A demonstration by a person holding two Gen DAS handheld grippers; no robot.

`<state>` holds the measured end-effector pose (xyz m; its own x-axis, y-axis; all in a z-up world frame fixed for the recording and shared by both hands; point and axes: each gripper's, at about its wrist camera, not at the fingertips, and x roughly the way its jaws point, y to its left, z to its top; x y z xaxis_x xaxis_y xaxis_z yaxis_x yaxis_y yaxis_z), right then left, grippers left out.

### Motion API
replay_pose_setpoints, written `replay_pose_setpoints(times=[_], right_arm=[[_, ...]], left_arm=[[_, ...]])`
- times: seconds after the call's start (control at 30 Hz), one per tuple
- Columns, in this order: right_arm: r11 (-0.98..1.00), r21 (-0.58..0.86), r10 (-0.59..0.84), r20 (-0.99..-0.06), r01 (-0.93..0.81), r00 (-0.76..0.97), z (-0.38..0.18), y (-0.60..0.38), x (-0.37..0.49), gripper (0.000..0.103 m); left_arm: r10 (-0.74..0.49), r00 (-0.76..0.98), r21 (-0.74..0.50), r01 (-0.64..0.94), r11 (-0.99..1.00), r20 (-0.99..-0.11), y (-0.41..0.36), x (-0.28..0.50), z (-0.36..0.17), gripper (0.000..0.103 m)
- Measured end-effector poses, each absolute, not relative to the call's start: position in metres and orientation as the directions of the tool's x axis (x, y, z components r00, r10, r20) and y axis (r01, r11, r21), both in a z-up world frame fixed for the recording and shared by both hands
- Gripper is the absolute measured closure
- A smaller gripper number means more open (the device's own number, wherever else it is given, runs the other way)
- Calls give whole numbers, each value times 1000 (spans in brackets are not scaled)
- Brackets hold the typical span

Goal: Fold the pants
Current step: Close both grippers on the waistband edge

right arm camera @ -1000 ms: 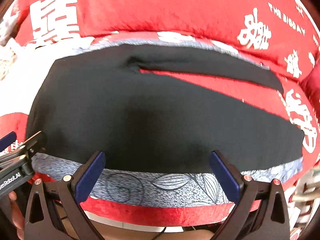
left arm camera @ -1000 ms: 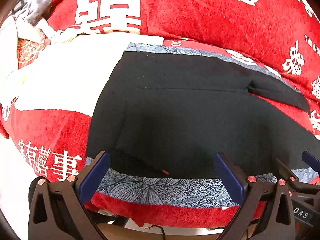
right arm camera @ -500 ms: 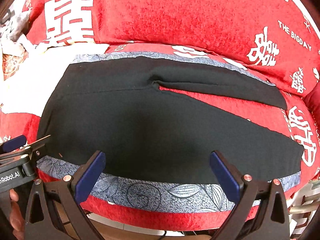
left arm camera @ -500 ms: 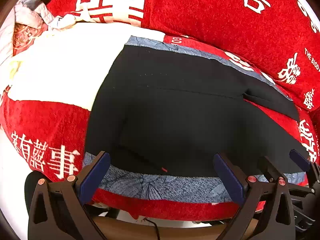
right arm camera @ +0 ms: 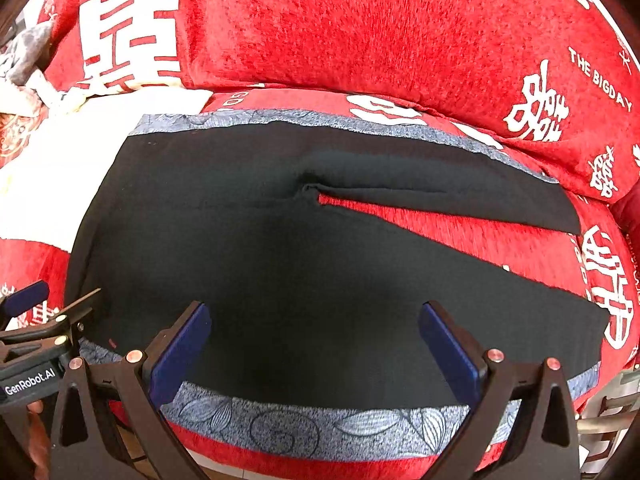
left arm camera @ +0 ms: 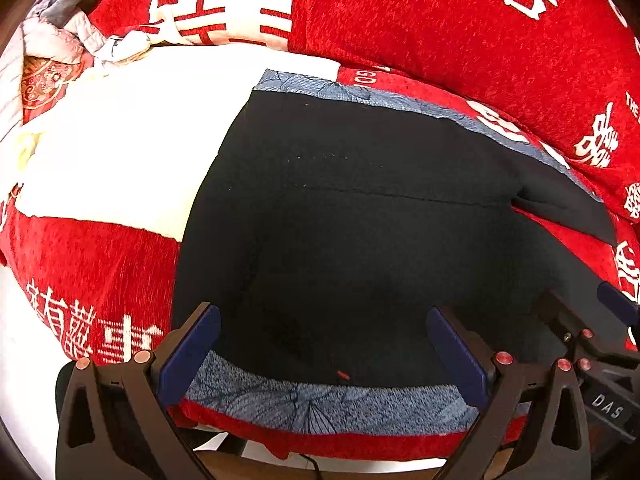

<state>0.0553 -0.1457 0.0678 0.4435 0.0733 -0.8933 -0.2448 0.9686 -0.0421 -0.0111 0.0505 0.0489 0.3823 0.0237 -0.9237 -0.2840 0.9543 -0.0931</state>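
Black pants point(left arm camera: 360, 240) spread flat on a red cushion point(left arm camera: 92, 264).
The left gripper point(left arm camera: 320, 344) hovers wide open over their near edge, above a grey patterned band point(left arm camera: 320, 400).

1. Left black two-finger gripper point(left arm camera: 322, 346): matte black angular frame with triangular cut-outs; flat dark blue rectangular pads point(left arm camera: 190, 354) on the inner faces of both fingers.
2. Copper-coloured round screw heads on its knuckles: two on the left finger, two on the right.
3. Right black two-finger gripper point(right arm camera: 316, 350): same black frame, same blue pads, same copper screws.
4. White lettering "GenRobot.AI" on the left unit's side, seen from the right wrist view; "DAS" on the right unit's, seen from the left.
5. A hand point(right arm camera: 36, 436) shows partly at the lower left edge, bare.
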Motion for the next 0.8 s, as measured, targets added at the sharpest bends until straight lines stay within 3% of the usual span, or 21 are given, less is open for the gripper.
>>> replay_pose_setpoints(times=[0.8], right_arm=[[960, -49, 73, -907, -276, 415, 51, -128, 158, 0]], left_arm=[[75, 360, -22, -259, 966, -930, 67, 94, 40, 0]])
